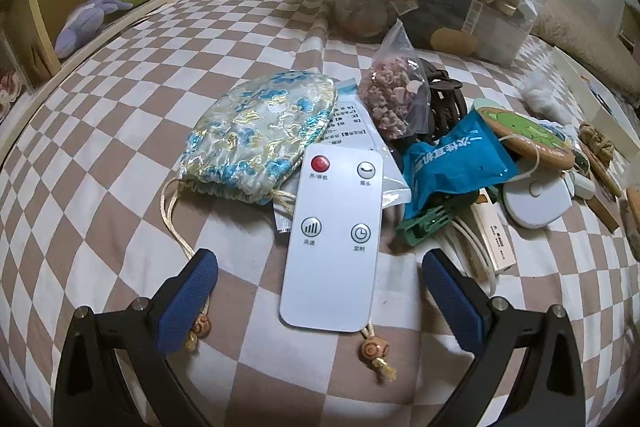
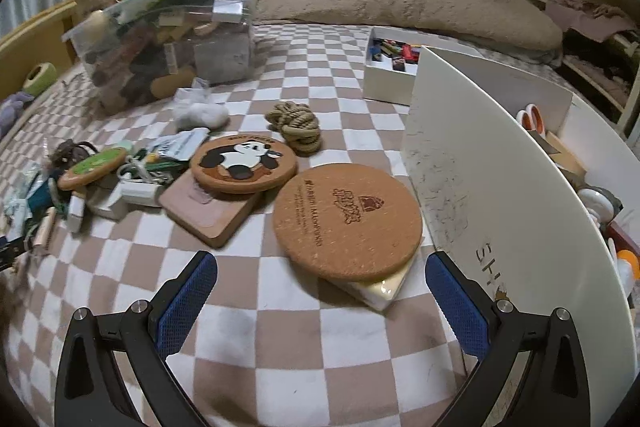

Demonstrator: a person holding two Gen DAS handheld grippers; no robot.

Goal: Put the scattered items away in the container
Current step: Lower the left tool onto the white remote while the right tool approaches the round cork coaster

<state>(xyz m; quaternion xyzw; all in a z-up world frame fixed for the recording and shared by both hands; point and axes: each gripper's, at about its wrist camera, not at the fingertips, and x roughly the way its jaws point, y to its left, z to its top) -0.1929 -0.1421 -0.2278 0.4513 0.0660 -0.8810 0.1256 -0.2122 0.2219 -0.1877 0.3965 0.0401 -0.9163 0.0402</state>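
Hovering open-jawed and empty over a checkered bedspread, the left gripper (image 1: 320, 267) frames a white remote control (image 1: 334, 243), likely the next pickup, while the right gripper (image 2: 320, 267), equally wide, faces a cork trivet (image 2: 347, 217) beside the white storage box (image 2: 500, 195).

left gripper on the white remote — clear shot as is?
Probably yes. The left gripper is open with the white remote lying flat between its fingers; nothing covers it. Only the pouch's cord runs close to the left finger.

Dim, soft indoor light; strong fisheye bending, dark corner vignette; far clutter perhaps slightly blurred.
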